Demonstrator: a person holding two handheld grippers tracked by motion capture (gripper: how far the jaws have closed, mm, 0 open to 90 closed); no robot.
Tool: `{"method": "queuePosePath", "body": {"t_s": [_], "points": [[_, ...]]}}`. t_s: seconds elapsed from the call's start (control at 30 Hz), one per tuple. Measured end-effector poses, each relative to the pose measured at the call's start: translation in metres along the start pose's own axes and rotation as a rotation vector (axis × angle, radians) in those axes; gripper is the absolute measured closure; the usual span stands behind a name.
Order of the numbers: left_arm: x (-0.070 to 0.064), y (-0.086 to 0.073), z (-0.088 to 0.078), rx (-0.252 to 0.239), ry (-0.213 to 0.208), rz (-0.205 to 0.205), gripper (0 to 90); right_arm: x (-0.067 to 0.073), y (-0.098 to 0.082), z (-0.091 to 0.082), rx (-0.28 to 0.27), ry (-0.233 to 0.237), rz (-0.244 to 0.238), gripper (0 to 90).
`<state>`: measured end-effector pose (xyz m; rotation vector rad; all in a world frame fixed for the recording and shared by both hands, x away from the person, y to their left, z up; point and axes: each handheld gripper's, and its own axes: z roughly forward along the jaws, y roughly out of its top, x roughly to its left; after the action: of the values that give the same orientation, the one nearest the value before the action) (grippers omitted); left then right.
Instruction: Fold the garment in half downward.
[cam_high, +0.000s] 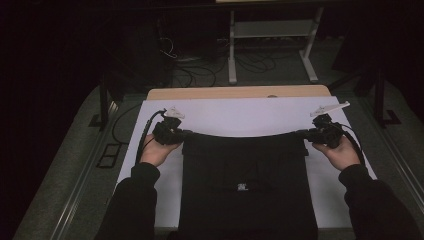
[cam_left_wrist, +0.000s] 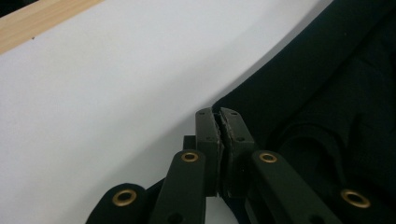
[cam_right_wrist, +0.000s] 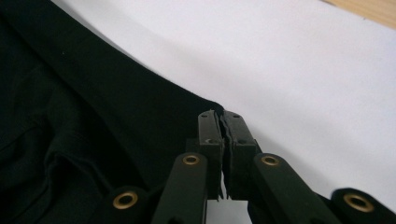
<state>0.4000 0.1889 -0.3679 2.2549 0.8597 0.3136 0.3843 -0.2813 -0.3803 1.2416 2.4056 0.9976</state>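
Observation:
A black garment lies on the white table cover, its far edge stretched taut between my two grippers. My left gripper is shut on the garment's far left corner. In the left gripper view the jaws pinch the black cloth, which runs off to the right. My right gripper is shut on the far right corner. In the right gripper view its jaws clamp the fabric, which spreads to the left. A small white label sits on the garment's middle.
A wooden table edge runs along the far side beyond the white cover. A white metal frame and cables stand on the dark floor behind. Bare white cover lies on both sides of the garment.

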Motion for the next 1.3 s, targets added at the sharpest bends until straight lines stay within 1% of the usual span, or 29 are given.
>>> {"method": "queuePosePath", "body": {"t_s": [0.1, 0.13, 0.17, 0.2, 0.23, 0.3, 0.4, 0.5, 0.63, 0.83, 0.9, 0.97, 1.13, 1.17, 1.23, 1.3], "points": [[0.001, 0.006, 0.0, 0.0, 0.008, 0.0, 85.9, -0.002, 0.006, 0.001, 0.005, -0.007, 0.002, 85.6], [0.002, 0.009, 0.001, -0.001, 0.012, -0.009, 85.9, -0.003, 0.008, 0.001, 0.005, -0.009, 0.004, 85.6], [0.003, 0.01, 0.002, -0.004, 0.014, -0.01, 85.9, -0.004, 0.011, 0.001, 0.003, -0.012, 0.002, 85.5], [0.003, 0.013, 0.003, -0.012, 0.011, -0.021, 85.9, -0.004, 0.012, 0.002, 0.004, -0.014, 0.004, 85.5], [0.004, 0.015, 0.004, -0.014, 0.013, -0.021, 85.9, -0.005, 0.014, 0.003, 0.007, -0.017, 0.006, 85.6], [0.006, 0.02, 0.007, -0.008, 0.021, -0.021, 85.8, -0.008, 0.017, 0.004, 0.009, -0.025, 0.012, 85.5], [0.01, 0.026, 0.009, 0.005, 0.031, -0.02, 85.9, -0.012, 0.021, 0.007, 0.01, -0.023, 0.032, 85.5], [0.016, 0.031, 0.01, -0.005, 0.043, -0.041, 85.9, -0.017, 0.026, 0.008, 0.004, -0.029, 0.043, 85.5], [0.021, 0.035, 0.01, -0.013, 0.055, -0.056, 85.8, -0.022, 0.032, 0.01, 0.008, -0.042, 0.05, 85.4], [0.029, 0.042, 0.007, -0.033, 0.069, -0.083, 85.8, -0.026, 0.044, 0.011, -0.002, -0.064, 0.058, 85.4], [0.029, 0.044, 0.008, -0.024, 0.073, -0.068, 85.8, -0.027, 0.048, 0.01, -0.003, -0.071, 0.057, 85.4], [0.029, 0.046, 0.008, -0.021, 0.075, -0.063, 85.8, -0.029, 0.051, 0.01, -0.006, -0.076, 0.058, 85.4], [0.032, 0.05, 0.008, -0.025, 0.083, -0.056, 85.8, -0.032, 0.058, 0.01, -0.02, -0.082, 0.055, 85.4], [0.033, 0.051, 0.008, -0.026, 0.085, -0.06, 85.8, -0.032, 0.059, 0.011, -0.023, -0.083, 0.054, 85.4], [0.035, 0.053, 0.008, -0.014, 0.092, -0.057, 85.8, -0.034, 0.061, 0.012, -0.029, -0.082, 0.055, 85.4], [0.036, 0.057, 0.008, -0.02, 0.094, -0.057, 85.8, -0.036, 0.062, 0.014, -0.031, -0.084, 0.056, 85.4]]}}
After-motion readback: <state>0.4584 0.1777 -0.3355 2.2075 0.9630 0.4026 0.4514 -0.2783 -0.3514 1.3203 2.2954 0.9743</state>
